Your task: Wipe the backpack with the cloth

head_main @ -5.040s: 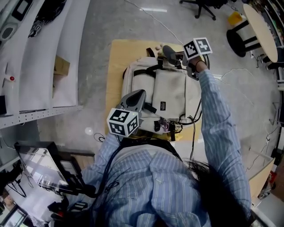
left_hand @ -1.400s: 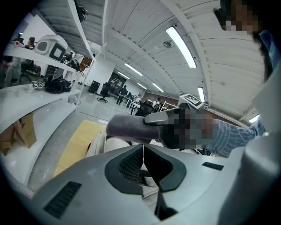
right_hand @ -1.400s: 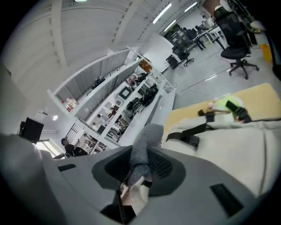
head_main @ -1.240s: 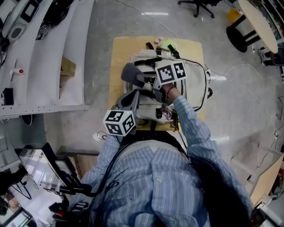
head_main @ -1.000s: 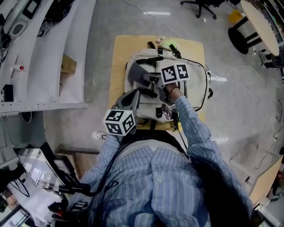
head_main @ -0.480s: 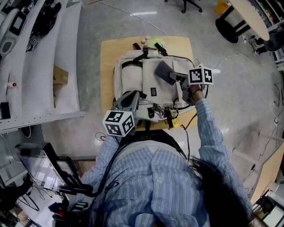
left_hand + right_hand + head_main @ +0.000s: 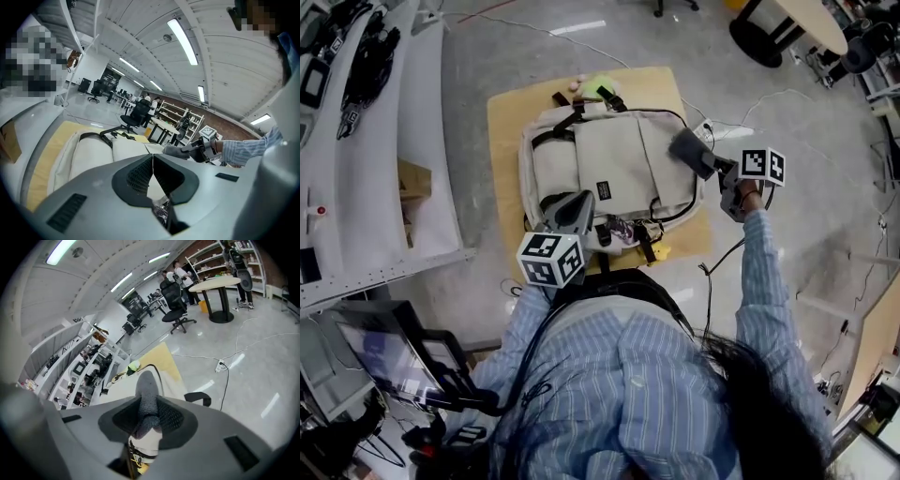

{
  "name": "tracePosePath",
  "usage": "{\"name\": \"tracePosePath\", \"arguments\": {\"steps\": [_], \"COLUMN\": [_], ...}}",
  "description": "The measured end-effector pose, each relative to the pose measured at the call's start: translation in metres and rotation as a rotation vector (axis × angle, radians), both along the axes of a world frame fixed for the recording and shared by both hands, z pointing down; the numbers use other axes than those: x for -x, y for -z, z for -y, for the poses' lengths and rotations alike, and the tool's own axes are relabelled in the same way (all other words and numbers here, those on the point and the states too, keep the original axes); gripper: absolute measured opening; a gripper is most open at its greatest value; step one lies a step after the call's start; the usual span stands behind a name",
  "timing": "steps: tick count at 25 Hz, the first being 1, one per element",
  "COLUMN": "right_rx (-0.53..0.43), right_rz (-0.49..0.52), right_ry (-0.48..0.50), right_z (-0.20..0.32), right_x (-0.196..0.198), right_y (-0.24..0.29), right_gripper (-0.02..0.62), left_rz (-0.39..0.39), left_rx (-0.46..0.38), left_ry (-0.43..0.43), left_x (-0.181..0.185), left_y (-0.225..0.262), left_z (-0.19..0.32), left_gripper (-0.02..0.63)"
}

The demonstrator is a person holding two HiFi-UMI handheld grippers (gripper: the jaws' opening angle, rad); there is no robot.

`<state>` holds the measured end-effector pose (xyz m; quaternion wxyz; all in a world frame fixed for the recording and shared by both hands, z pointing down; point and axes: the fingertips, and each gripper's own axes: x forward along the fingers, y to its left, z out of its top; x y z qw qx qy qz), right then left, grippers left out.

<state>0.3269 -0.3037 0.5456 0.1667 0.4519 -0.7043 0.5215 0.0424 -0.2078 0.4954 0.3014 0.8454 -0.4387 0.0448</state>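
Clamped on the cloth [image 7: 687,150], the right tool [image 7: 712,167] sits at the bench's [image 7: 508,105] right edge, the backpack [image 7: 600,164] lying leftward, lengthwise near-to-far; the left tool [image 7: 579,204] is closed, empty.

Head view steeply down over backpack [image 7: 581,159], gripper views low and close, facing across it, apparently from different edges.

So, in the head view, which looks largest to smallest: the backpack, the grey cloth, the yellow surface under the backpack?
1. yellow surface: largely covered, yet its outline exceeds the bag.
2. backpack.
3. grey cloth: clearly smallest.
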Motion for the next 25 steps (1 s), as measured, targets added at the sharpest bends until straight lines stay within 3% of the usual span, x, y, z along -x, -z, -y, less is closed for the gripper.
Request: {"name": "tracePosePath", "arguments": {"steps": [4, 8, 14, 19, 25], "right_rx": [-0.006, -0.06, -0.119, -0.103, -0.036], "right_rz": [0.012, 0.061, 0.176, 0.294, 0.369], "right_ry": [-0.038, 0.037, 0.281, 0.48, 0.597], "right_z": [-0.002, 0.002, -0.01, -0.032, -0.064], "right_x": [-0.016, 0.023, 0.147, 0.268, 0.369], "right_y": [0.007, 0.028, 0.053, 0.06, 0.04], "right_gripper": [0.1, 0.1, 0.1, 0.1, 0.1], "left_rz": [0.002, 0.006, 0.015, 0.02, 0.019], "left_rx": [0.002, 0.006, 0.009, 0.015, 0.022], "left_ry": [-0.016, -0.006, 0.067, 0.19, 0.294], "left_x": [-0.006, -0.003, 0.021, 0.059, 0.093], "left_y": [0.001, -0.001, -0.003, 0.0, -0.002], "left_z": [-0.002, -0.005, -0.016, -0.028, -0.047], "left_gripper": [0.008, 0.008, 0.008, 0.008, 0.008]}}
